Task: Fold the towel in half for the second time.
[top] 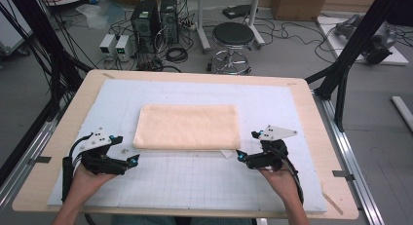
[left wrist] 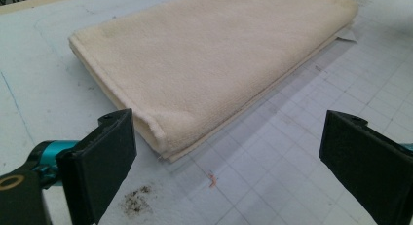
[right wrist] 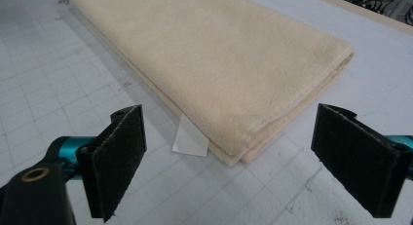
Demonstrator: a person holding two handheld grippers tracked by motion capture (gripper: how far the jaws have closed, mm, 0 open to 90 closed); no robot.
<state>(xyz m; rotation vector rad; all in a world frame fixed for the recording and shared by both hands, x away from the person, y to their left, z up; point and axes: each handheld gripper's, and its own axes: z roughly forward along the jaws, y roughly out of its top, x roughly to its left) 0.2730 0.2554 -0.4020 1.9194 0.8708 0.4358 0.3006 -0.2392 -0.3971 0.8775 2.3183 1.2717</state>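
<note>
A folded cream towel (top: 187, 126) lies flat on the white gridded mat (top: 185, 181) in the middle of the table. My left gripper (top: 127, 149) stands open just off the towel's near left corner (left wrist: 160, 137), jaws wide apart and empty. My right gripper (top: 247, 146) is open too, facing the towel's near right corner (right wrist: 243, 152). A small white label (right wrist: 191, 139) sticks out from under the towel's near edge by that corner. Both grippers rest low over the mat, apart from the cloth.
The mat lies on a wooden table (top: 316, 118). A dark smudge (left wrist: 136, 199) marks the mat near the left jaw. On the floor beyond stand a black stool (top: 233, 40), computer towers (top: 148, 23) and cables. A black frame post (top: 358, 35) rises at the right.
</note>
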